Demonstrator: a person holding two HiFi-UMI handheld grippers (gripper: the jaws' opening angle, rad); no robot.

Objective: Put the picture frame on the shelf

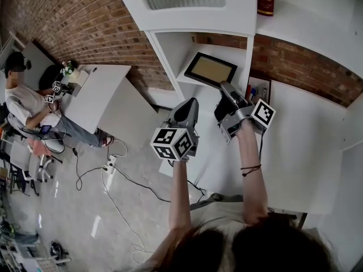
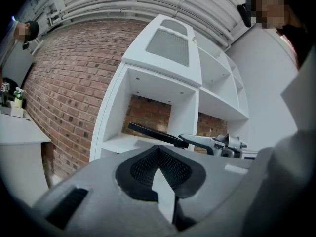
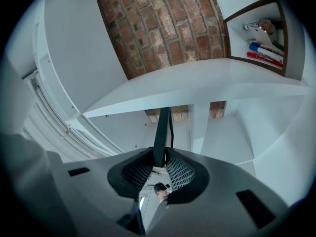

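Red brick wall (image 1: 85, 27) behind, a tall white shelf unit (image 1: 198, 18) against it, grey floor (image 1: 85, 208) below. The dark-rimmed rectangular picture frame with a tan panel (image 1: 210, 69) is inside the unit's open compartment, over its white board, lying tilted rather than upright. My right gripper (image 1: 224, 87) pinches the frame's near edge. In the right gripper view the thin dark edge runs straight up between the pads. My left gripper (image 1: 189, 103) hangs just beside it, lower left, with its jaws pressed together on nothing.

Step in hand, as I read it, is the placing itself. I can't tell from the head view whether the frame's far edge already touches the board. The next move calls for lowering the frame until it rests, probably leaning it on the back wall. Then spread the right jaws and draw straight back so it doesn't slide.
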